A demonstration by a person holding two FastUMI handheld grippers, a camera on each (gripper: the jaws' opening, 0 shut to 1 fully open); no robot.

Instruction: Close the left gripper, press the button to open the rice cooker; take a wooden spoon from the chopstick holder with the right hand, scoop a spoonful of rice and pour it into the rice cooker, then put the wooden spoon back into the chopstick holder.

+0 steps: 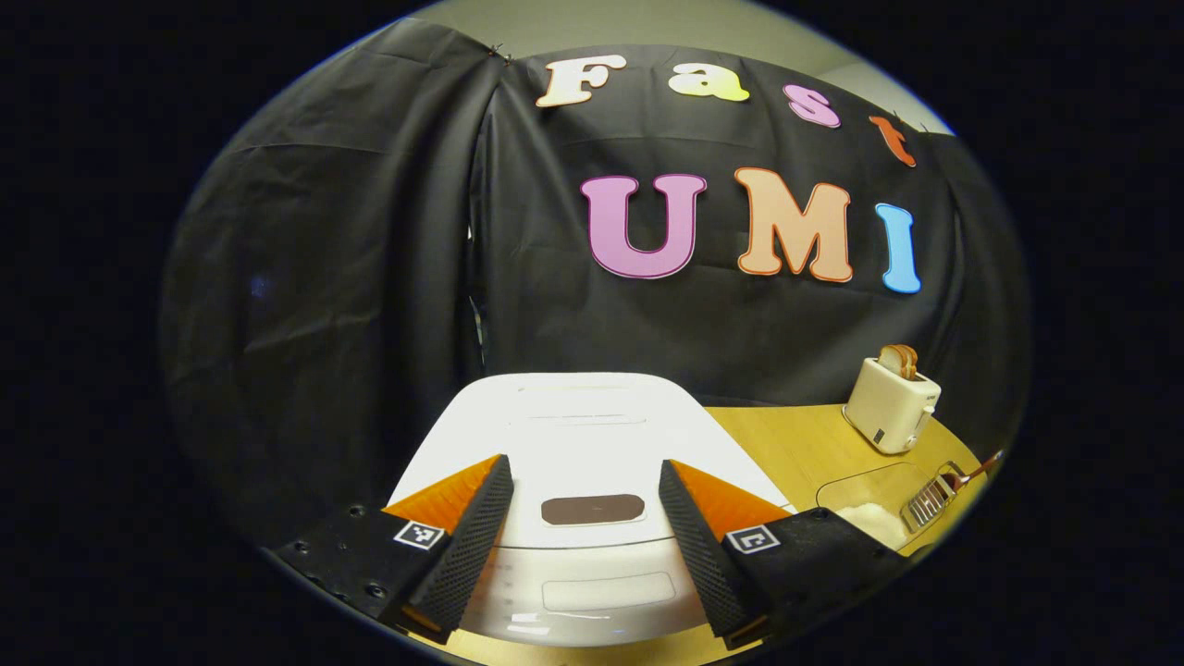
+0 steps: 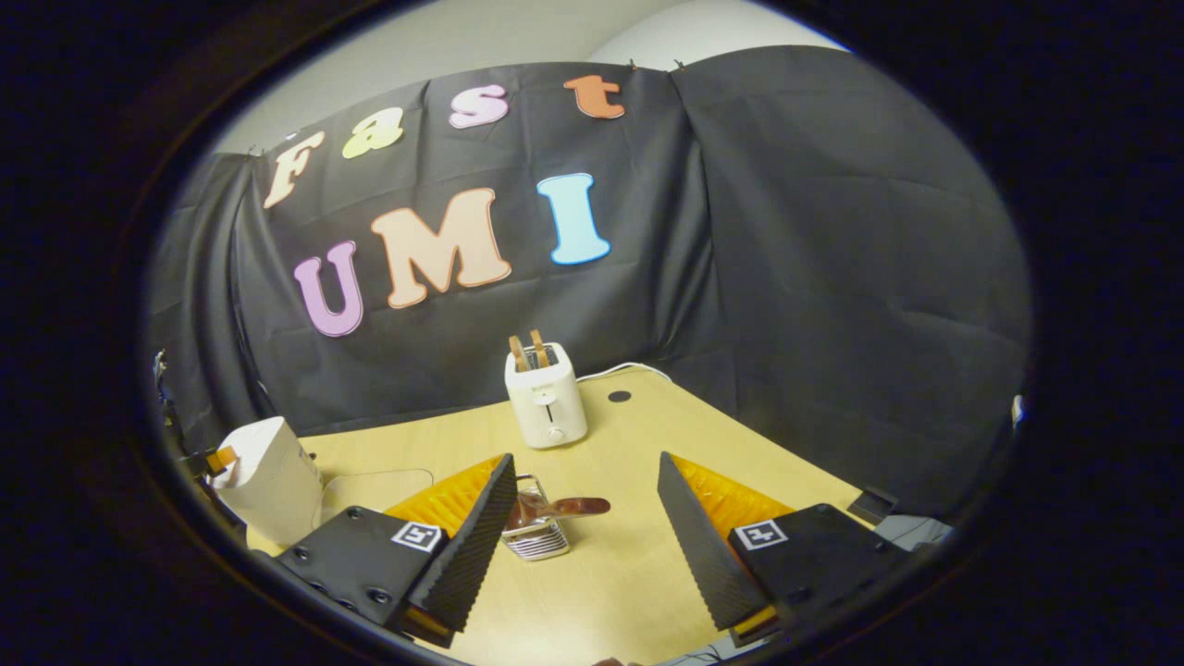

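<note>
In the left gripper view the white rice cooker (image 1: 592, 416) sits right below me with its lid down, and a dark oval button (image 1: 592, 509) shows on its front. My left gripper (image 1: 585, 462) hangs open over the lid, one finger on each side of the button. In the right gripper view my right gripper (image 2: 585, 458) is open above the table with nothing in it. Just ahead of its left finger stands the ribbed chopstick holder (image 2: 535, 538), and the wooden spoon (image 2: 566, 506) leans out of it. The rice cooker (image 2: 273, 481) stands at the far left.
A white toaster (image 2: 546, 400) holding bread slices stands at the back of the wooden table (image 2: 647, 573). A clear container (image 1: 869, 499) with white rice lies between the cooker and the chopstick holder (image 1: 928, 499). The toaster (image 1: 893, 402) is beyond it. Black cloth walls off the back.
</note>
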